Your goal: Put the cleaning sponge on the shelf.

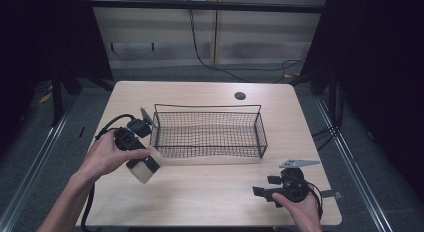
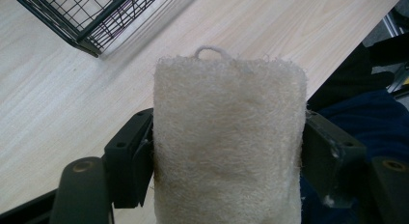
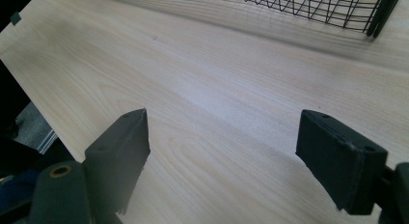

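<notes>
From the high view, a light wooden table [image 1: 210, 192] holds a black wire basket [image 1: 209, 131] near its middle; the left hand [image 1: 105, 157] holds the left gripper [image 1: 145, 164] just beside the basket's near left corner; a cream sponge [image 1: 146, 168] sits between its jaws, outside the basket and close to the table; the right hand [image 1: 300, 204] holds the right gripper [image 1: 260, 192] near the table's front right edge, well apart from the basket; a small dark round hole [image 1: 240, 96] sits in the table behind the basket.

In the left gripper view, the left gripper [image 2: 229, 156] has its two black jaws pressed on both sides of the sponge [image 2: 229, 142], gripping it; the sponge is rough and fuzzy, with a little string loop [image 2: 212, 51] on its top edge; a corner of the basket [image 2: 91, 16] shows at the top left, on the table [image 2: 58, 98].

In the right gripper view, the right gripper [image 3: 222, 151] has its jaws spread wide with nothing between them, just bare table [image 3: 217, 113]; the basket [image 3: 308, 7] shows along the top.
</notes>
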`<state>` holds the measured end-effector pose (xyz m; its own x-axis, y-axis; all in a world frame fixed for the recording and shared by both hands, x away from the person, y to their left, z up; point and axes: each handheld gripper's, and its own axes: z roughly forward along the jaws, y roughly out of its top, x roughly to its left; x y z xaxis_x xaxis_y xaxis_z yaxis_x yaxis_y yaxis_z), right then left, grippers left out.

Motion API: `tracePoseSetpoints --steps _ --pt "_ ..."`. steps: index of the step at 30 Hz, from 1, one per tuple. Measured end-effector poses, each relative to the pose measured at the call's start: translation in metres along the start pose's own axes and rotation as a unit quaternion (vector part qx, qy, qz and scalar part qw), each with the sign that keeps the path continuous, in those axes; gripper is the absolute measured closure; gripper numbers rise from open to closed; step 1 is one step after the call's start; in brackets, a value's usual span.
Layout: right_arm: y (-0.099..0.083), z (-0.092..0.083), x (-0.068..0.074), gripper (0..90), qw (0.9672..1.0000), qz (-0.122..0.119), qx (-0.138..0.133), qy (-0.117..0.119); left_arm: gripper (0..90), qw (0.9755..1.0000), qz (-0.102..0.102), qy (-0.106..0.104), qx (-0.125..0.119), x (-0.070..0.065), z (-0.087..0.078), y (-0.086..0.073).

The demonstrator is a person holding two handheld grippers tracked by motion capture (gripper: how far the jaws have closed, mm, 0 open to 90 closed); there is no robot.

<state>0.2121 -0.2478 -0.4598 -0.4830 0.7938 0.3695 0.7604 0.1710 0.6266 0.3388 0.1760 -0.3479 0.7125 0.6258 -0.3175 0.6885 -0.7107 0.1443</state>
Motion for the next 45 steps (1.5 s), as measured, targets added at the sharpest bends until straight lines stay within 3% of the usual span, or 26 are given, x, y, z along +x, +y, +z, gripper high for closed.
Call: tracePoseSetpoints --steps 9,21,25,26,45 --pt "0.0 0.0 0.0 19.0 1.0 -0.001 0.0 0.001 28.6 1.0 -0.005 -0.006 0.002 0.003 -0.002 0.006" --pt "0.0 0.0 0.0 17.5 1.0 -0.001 -0.002 0.001 28.5 0.9999 -0.008 -0.005 -0.009 0.002 -0.023 0.021" --pt "0.0 0.0 0.0 17.4 1.0 -0.002 -0.002 0.001 28.6 0.9998 -0.002 -0.016 -0.013 0.002 -0.025 0.026" --pt "0.0 0.0 0.0 17.4 1.0 -0.002 -0.002 0.001 28.6 0.9999 -0.005 -0.004 -0.01 0.001 -0.026 0.027" --pt "0.0 0.0 0.0 17.5 1.0 -0.002 -0.001 0.001 28.6 0.9989 -0.037 -0.005 -0.028 0.013 -0.042 0.053"
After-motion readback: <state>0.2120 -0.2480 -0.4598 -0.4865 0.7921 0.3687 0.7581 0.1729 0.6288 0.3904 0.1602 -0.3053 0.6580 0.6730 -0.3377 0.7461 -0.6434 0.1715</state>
